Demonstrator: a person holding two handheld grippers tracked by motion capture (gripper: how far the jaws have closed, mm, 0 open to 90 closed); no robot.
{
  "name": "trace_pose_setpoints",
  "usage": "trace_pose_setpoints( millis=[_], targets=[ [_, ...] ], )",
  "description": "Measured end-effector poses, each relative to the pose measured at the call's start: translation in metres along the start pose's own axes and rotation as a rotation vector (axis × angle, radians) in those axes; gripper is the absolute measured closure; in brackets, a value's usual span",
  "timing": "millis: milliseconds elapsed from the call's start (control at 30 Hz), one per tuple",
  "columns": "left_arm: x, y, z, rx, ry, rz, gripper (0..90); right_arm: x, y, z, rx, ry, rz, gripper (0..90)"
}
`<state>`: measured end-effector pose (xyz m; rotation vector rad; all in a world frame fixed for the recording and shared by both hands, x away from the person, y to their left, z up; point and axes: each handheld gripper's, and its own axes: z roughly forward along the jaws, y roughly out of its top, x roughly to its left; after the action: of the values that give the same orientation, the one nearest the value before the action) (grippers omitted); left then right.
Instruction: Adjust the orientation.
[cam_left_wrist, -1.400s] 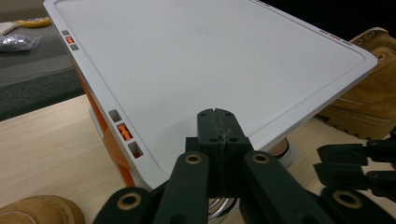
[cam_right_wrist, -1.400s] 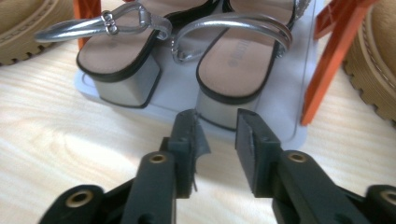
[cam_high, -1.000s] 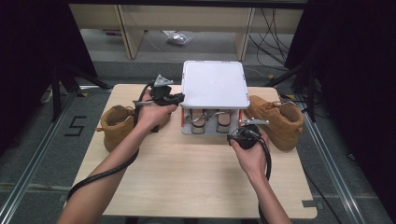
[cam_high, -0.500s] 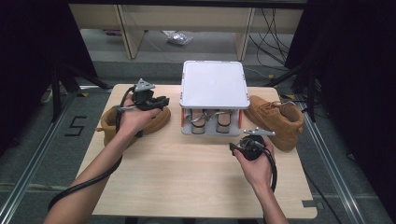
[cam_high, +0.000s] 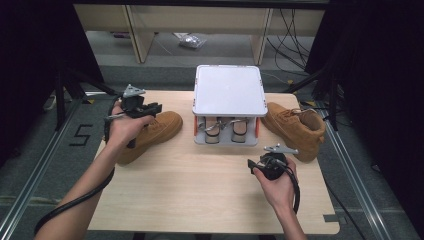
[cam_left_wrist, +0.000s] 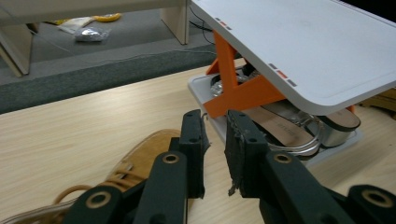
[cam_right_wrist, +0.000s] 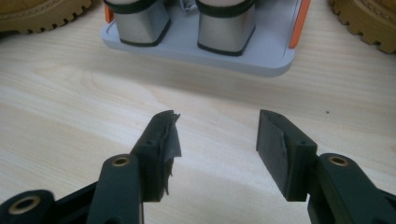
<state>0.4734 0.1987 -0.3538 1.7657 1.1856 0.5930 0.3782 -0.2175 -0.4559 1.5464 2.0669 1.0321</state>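
- The left tan boot (cam_high: 150, 134) lies on its side on the table directly under the left gripper (cam_high: 150, 108), with its toe pointing toward the shoe rack; in the left gripper view its collar and laces (cam_left_wrist: 116, 179) show just below and left of the jaws.
- The left gripper has moved away from the rack's side to above this boot since a second ago. Its jaws have just been opening, yet only a narrow gap stands between them, with nothing in it.
- The right tan boot (cam_high: 295, 127) stands upright ahead and to the right of the right gripper (cam_high: 256, 164), apart from it.
- The right gripper's jaws have just been opening and stand wide, empty, over bare table (cam_right_wrist: 215, 140).
- The shoe rack (cam_high: 229, 90), with silver heeled sandals (cam_right_wrist: 140, 25) on its lower shelf, stands ahead of the right gripper.
- Judged from this, both hands have let go and the left is lining up on its boot.
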Motion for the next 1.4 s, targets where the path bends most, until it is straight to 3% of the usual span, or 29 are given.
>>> trace_pose_setpoints(
  millis=[100,367,533,567,600,700,733,767,1000,1067,1133,1400],
  targets=[
    [0.012,-0.004,-0.008,0.007,0.031,-0.011,74.1,0.000,-0.007,-0.001,0.003,0.006,0.023,47.7],
    [0.046,-0.018,-0.025,0.030,0.104,-0.040,73.8,-0.002,-0.013,-0.004,0.009,-0.004,0.021,47.2],
    [0.058,-0.022,-0.029,0.025,0.138,-0.050,72.8,-0.001,-0.015,-0.001,0.017,0.009,0.023,47.2],
    [0.061,-0.023,-0.030,0.028,0.146,-0.051,72.4,0.002,-0.015,-0.002,0.036,-0.004,0.057,47.0],
    [0.064,-0.025,-0.031,0.029,0.152,-0.053,71.9,0.002,-0.015,-0.001,0.031,0.003,0.058,47.1],
    [0.072,-0.029,-0.033,0.044,0.167,-0.055,69.5,0.002,-0.016,0.000,0.034,0.005,0.052,46.9],
    [0.075,-0.031,-0.034,0.049,0.174,-0.053,68.8,0.000,-0.016,0.001,0.023,0.001,0.009,47.0],
    [0.077,-0.032,-0.034,0.054,0.180,-0.054,68.1,0.000,-0.016,0.001,0.028,-0.001,0.010,46.8],
    [0.090,-0.045,-0.032,0.095,0.185,-0.073,64.1,0.000,-0.017,0.003,0.044,0.011,0.021,46.4],
    [0.092,-0.047,-0.032,0.114,0.188,-0.064,63.4,0.003,-0.018,0.003,0.057,0.015,0.059,46.4],
    [0.095,-0.050,-0.031,0.135,0.188,-0.057,62.1,0.000,-0.018,0.005,0.050,0.013,0.021,46.3],
    [0.099,-0.047,-0.029,0.132,0.191,-0.065,60.7,0.000,-0.018,0.005,0.057,0.013,0.032,46.1]
  ],
)
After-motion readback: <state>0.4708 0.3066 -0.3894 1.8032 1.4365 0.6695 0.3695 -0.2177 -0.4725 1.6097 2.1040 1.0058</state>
